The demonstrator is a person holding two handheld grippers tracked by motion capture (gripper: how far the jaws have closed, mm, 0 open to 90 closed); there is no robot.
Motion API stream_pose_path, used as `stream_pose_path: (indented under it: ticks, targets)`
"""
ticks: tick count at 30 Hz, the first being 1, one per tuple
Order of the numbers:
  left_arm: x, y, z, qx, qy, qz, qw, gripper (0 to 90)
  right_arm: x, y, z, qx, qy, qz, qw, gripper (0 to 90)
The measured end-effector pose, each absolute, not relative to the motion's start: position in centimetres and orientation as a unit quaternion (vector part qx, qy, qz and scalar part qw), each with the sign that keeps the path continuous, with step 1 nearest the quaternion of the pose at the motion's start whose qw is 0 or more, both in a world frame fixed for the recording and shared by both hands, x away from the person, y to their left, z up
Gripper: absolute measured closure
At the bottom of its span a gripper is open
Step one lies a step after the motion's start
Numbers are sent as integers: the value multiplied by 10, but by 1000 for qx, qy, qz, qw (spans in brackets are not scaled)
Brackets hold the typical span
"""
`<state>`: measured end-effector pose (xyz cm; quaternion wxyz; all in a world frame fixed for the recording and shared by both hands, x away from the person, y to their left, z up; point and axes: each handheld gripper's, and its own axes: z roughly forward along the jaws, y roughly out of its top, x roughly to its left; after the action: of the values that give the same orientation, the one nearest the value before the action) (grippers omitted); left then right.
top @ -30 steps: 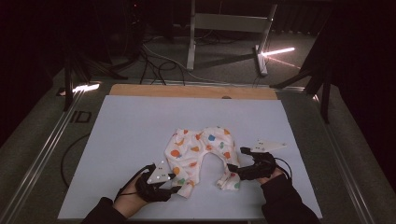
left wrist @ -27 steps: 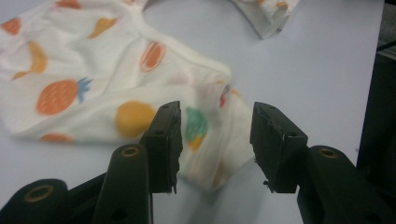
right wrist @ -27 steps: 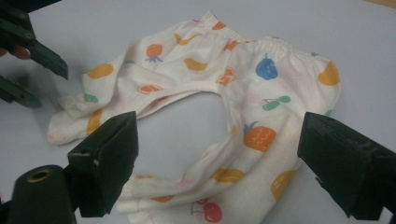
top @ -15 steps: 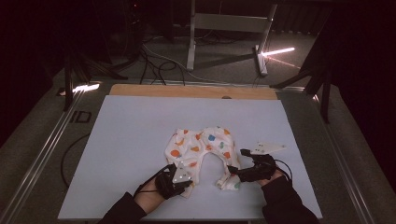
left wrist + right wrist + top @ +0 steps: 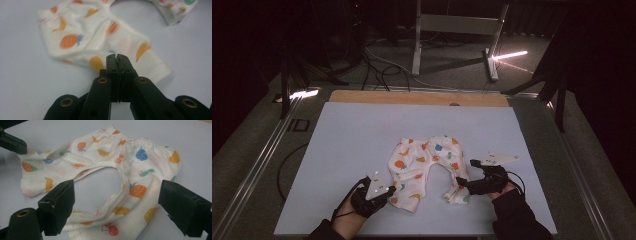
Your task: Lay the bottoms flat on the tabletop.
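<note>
Risk first: the left gripper [image 5: 388, 192] has its black jaws pressed fully together at the hem of the near-left leg of the small cream cotton baby trousers printed with orange, blue and green fruit [image 5: 427, 167], and its own view shows the tips [image 5: 117, 58] meeting right at the cloth's edge, so I cannot tell whether any fabric is actually pinched or the tips merely closed beside it. The jaws have just been closing. If the bite is only a thin fold of hem, a lift or pull would likely let it slip out, and the leg would drop back crumpled. The right gripper [image 5: 117, 202] stands wide open, one jaw on either side of the other trouser leg, pads not pressing; closing from there could gather a bunched double layer rather than a clean edge. Pulling with one hand alone would likely drag the whole garment across the pale blue-grey desk mat [image 5: 352, 135] instead of straightening it. The trousers lie flat-ish toward the near edge of the desk, right of centre, waistband away from the person, both legs curving toward the near edge. Fabric is soft, thin, lightly wrinkled; elastic waistband puckered, cuffs ribbed, the right leg's end folded under.
</note>
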<state>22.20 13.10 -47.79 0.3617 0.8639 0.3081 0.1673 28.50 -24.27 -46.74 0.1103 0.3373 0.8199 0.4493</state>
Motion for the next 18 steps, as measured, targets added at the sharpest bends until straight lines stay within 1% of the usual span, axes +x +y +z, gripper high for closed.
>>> stream_pose_path:
  ticks: [6, 7, 8, 9, 12, 13, 14, 16, 18]
  targets:
    - [215, 153, -482, 848, 353, 165, 359, 884, 285, -244, -468, 340, 820, 448, 110, 138]
    - [215, 153, -482, 848, 353, 165, 359, 869, 285, -244, -468, 340, 820, 448, 110, 138]
    - [213, 158, -485, 846, 369, 150, 354, 856, 285, -245, -469, 342, 820, 446, 108, 139]
    - [211, 160, -487, 847, 375, 146, 349, 845, 284, -245, -469, 344, 819, 447, 107, 138]
    - [206, 166, -495, 851, 382, 134, 335, 800, 284, -246, -471, 344, 820, 445, 109, 139]
    - [205, 168, -496, 851, 384, 133, 334, 771, 284, -246, -471, 342, 822, 443, 107, 139]
    - [203, 170, -498, 849, 385, 141, 333, 695, 285, -247, -471, 342, 821, 444, 107, 139]
    - [202, 174, -498, 848, 386, 142, 334, 586, 284, -246, -471, 344, 822, 441, 106, 139]
    - [203, 177, -497, 848, 381, 142, 339, 520, 284, -245, -472, 343, 822, 442, 105, 138]
